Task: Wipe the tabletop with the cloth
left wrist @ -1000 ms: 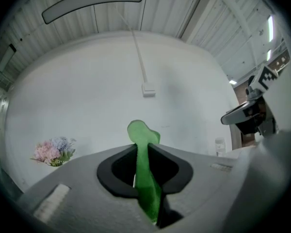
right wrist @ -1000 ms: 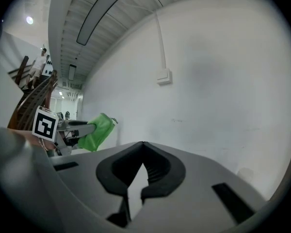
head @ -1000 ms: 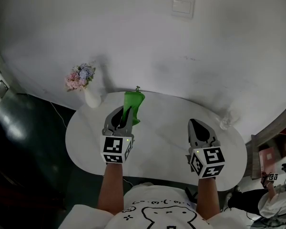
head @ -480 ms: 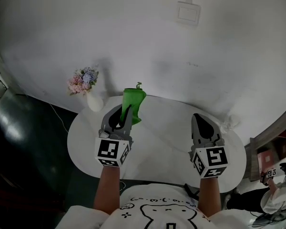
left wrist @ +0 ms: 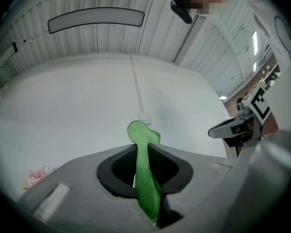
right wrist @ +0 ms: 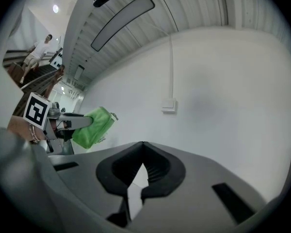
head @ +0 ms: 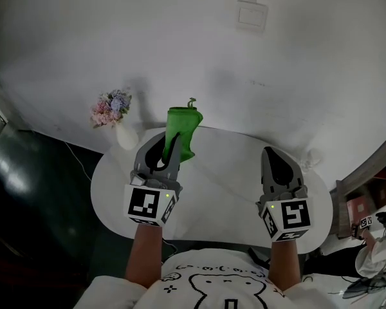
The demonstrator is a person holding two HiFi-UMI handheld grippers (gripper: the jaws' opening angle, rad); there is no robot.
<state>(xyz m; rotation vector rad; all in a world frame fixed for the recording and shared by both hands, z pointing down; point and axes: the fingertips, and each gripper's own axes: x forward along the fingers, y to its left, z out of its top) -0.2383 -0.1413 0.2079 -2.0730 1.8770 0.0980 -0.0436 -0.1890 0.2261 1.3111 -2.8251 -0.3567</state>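
**One cloth, two grippers, one table**

The single green cloth (head: 182,132) is pinched between the jaws of the left gripper (head: 172,141). One fold stands up past the tips and the rest is bunched below. The cloth is held in the air over the far side of the one white oval table (head: 225,195). The right gripper (head: 270,152), second of the two, has its jaws closed tip to tip with nothing between them, well apart to the right. One white vase (head: 124,134) of flowers stands at the table's far left edge. One switch plate (head: 251,15) sits on the wall.
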